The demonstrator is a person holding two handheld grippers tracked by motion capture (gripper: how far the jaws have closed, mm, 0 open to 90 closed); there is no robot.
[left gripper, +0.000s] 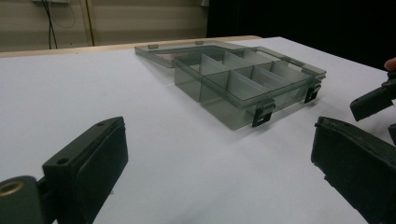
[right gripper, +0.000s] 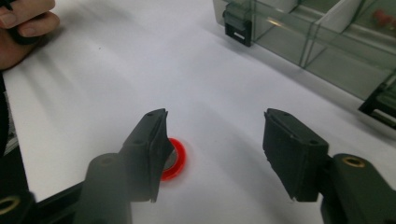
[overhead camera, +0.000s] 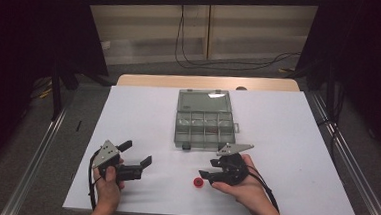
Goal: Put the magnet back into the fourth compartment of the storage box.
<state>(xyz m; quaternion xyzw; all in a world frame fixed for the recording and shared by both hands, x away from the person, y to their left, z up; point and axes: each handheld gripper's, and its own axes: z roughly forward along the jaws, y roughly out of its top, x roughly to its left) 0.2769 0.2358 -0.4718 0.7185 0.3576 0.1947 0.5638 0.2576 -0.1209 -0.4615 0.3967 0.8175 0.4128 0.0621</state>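
Currently, going left to right across the white table [overhead camera: 286, 143]: my left gripper [overhead camera: 138, 158] rests near the front left edge, jaws spread wide with nothing between them, well apart from the work. Next comes the red ring [overhead camera: 198, 182], a small flat washer-like piece lying on the table near the front edge, just ahead of my right gripper [overhead camera: 205, 175]. In the right gripper view the red ring [right gripper: 175, 159] sits partly hidden behind one of the jaws, touching or nearly so; the other jaw stands off, so the fingers are half spread and pinch nothing. Behind lies the open compartment box [overhead camera: 205, 121], clear grey plastic.

Handling estimate: the ring looks light, stiff and smooth, lying low, so it will likely skid if nudged from one side. I judge the best hold is across its outer rim, both jaws low to the table.
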